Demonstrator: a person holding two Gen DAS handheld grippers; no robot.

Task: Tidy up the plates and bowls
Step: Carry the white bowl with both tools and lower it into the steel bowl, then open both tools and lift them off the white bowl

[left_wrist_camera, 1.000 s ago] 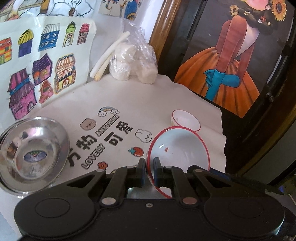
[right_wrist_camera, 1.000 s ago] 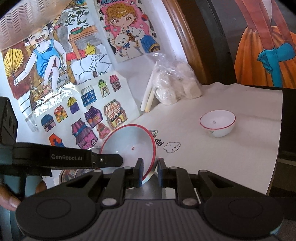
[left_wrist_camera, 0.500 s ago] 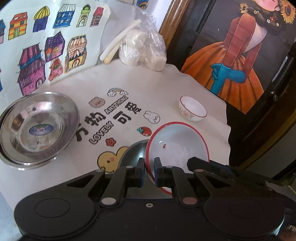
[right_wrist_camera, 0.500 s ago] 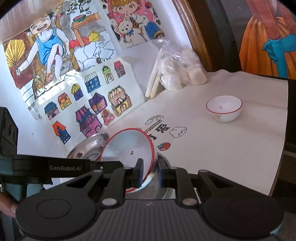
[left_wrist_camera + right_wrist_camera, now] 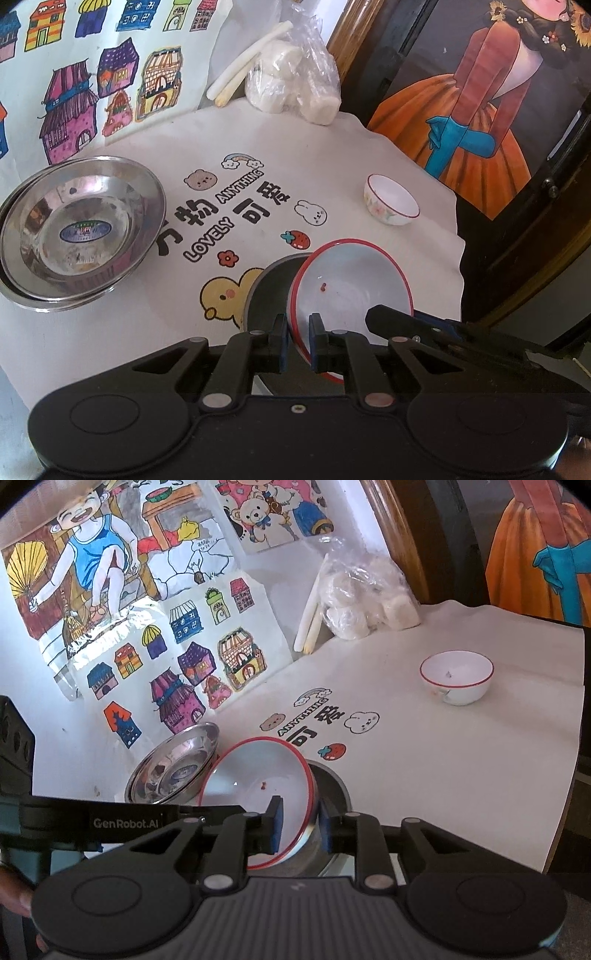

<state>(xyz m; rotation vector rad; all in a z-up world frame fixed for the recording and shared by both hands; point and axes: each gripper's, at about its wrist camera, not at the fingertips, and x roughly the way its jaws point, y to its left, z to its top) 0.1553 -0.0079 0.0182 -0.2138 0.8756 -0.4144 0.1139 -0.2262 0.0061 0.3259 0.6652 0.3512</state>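
A white bowl with a red rim (image 5: 351, 284) hangs tilted, partly inside a grey metal bowl (image 5: 271, 291) on the printed tablecloth. My left gripper (image 5: 298, 345) is shut on its near rim. In the right wrist view the same bowl (image 5: 255, 779) has its rim between the pads of my right gripper (image 5: 300, 825). Those jaws are opening and a gap shows beside the rim. A stack of steel dishes (image 5: 77, 229) sits at the left. A small white bowl (image 5: 393, 205) with a red rim stands alone at the right.
A plastic bag of white lumps (image 5: 291, 85) and two pale sticks (image 5: 240, 79) lean by the wall at the back. Coloured drawings (image 5: 177, 657) cover the wall. The cloth-covered table (image 5: 456, 236) ends at the right beside a dark wooden frame.
The red-rimmed bowl has come down into the grey metal bowl. The right jaws have parted from its rim. The left jaws still clasp the rim.
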